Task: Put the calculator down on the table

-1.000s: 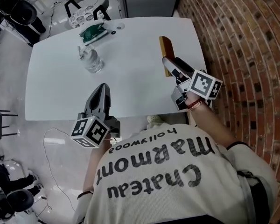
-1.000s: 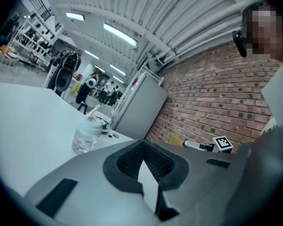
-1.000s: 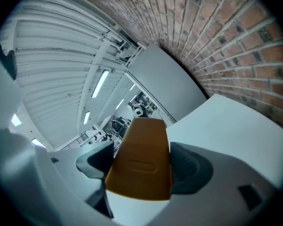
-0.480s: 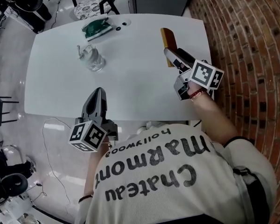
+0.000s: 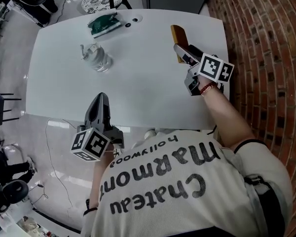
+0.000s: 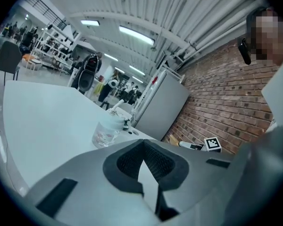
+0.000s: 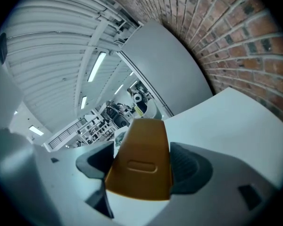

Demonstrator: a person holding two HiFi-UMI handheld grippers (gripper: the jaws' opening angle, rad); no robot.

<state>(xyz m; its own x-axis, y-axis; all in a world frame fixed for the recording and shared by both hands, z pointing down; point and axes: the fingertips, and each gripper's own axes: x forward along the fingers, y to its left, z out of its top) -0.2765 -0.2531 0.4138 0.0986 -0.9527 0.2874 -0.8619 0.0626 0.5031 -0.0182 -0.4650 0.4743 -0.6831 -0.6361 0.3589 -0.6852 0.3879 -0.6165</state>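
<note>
Your right gripper [image 5: 181, 52] has its fingers clamped on the calculator [image 5: 176, 35], apparently tilted near the counter's [image 5: 138, 88] right edge, so releasing early could topple it off; the left gripper [image 5: 99, 104] sits closed and empty.

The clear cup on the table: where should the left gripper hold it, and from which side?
Probably across the round wall of the clear cup, below its top, coming level from the near table edge, where the left gripper is. It stands upright, and something white sticks out of its top, so coming from above looks awkward. The jaws, now together, must open first.
</note>
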